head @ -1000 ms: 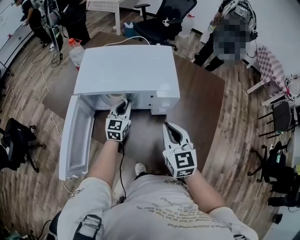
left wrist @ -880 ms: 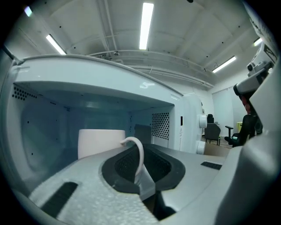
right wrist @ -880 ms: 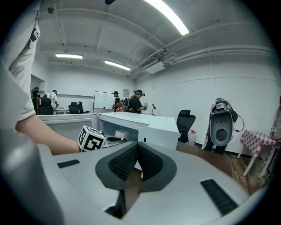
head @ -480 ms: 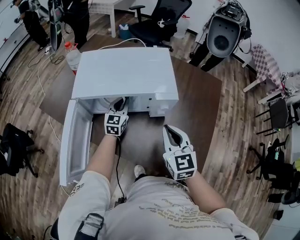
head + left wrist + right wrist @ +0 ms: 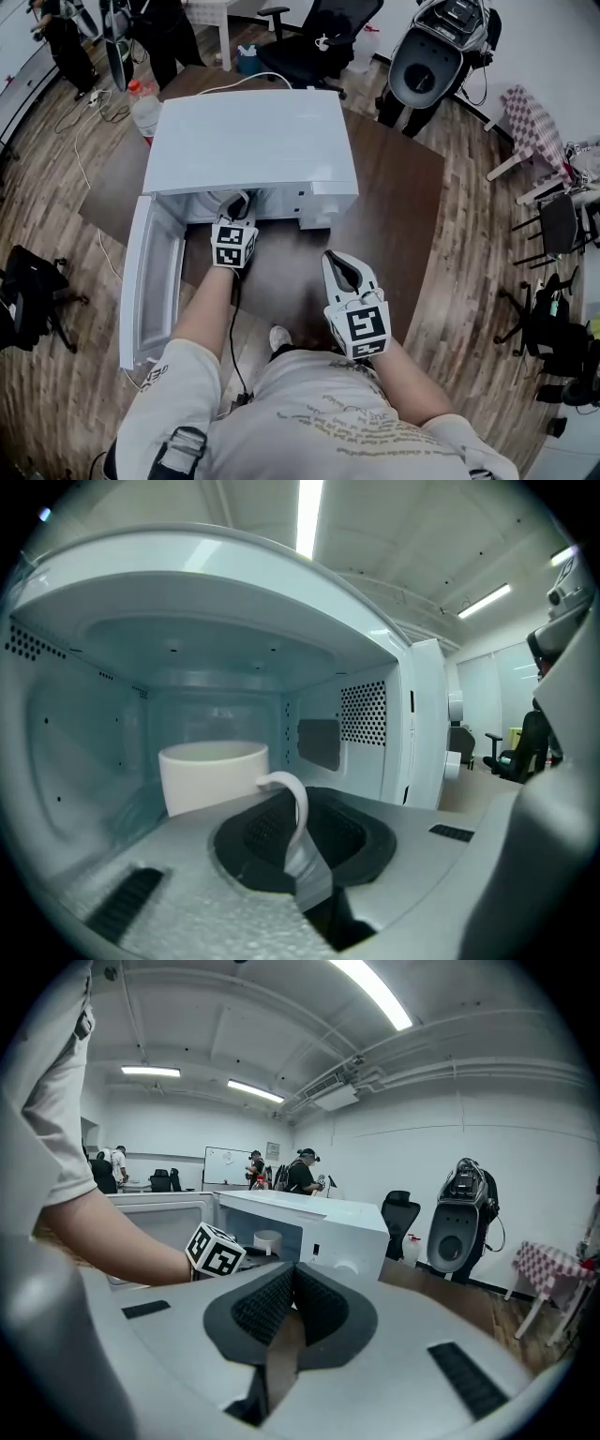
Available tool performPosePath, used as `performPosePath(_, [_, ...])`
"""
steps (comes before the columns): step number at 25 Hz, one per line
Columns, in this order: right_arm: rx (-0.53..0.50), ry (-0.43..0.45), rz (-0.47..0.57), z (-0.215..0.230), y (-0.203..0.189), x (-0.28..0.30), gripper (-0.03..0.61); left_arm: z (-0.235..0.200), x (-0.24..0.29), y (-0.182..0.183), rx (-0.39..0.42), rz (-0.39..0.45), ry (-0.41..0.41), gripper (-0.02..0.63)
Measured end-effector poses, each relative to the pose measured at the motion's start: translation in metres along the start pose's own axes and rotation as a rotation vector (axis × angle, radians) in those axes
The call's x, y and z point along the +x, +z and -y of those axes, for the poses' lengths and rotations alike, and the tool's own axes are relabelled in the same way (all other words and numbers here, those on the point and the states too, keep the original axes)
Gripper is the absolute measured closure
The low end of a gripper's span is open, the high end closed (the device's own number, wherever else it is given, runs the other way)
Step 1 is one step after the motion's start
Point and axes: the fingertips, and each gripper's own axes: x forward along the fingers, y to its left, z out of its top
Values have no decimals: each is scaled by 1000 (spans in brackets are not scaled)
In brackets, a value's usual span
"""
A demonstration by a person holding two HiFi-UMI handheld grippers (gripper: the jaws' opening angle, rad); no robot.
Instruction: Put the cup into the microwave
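Observation:
A white microwave (image 5: 248, 141) stands on the brown table (image 5: 394, 206), its door (image 5: 150, 277) swung open to the left. My left gripper (image 5: 238, 204) reaches into the opening. In the left gripper view the white cup (image 5: 214, 775) is inside the cavity, upright, and my left gripper (image 5: 298, 846) is shut on its curved handle (image 5: 294, 803). Whether the cup rests on the cavity floor is hidden. My right gripper (image 5: 339, 270) hovers near the table's front edge, right of the left arm, shut with nothing in it (image 5: 289, 1312). From there the cup (image 5: 267, 1239) shows in the opening.
A red-capped bottle (image 5: 143, 103) stands behind the microwave's left corner. Beyond the table are a black office chair (image 5: 319, 37) and a grey helmet-like machine (image 5: 431, 56). The open door juts out past the table's left front. People stand far back (image 5: 305, 1174).
My left gripper has pushed slightly deeper into the microwave opening with the cup. The right gripper has stayed where it was.

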Motion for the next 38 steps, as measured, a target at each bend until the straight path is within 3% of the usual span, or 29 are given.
performPosePath(10, [-10, 6, -11, 4, -3, 7, 563, -5, -8, -1, -7, 17, 17, 577])
performPosePath(15, [-7, 8, -22, 10, -6, 10, 563, -7, -11, -4, 13, -20, 21, 537])
performPosePath(32, [20, 82, -6, 3, -6, 22, 563, -19, -42, -8, 32, -57, 105, 509])
performPosePath(38, [32, 124, 19, -1, 0, 19, 563, -4, -64, -1, 1, -70, 121, 600])
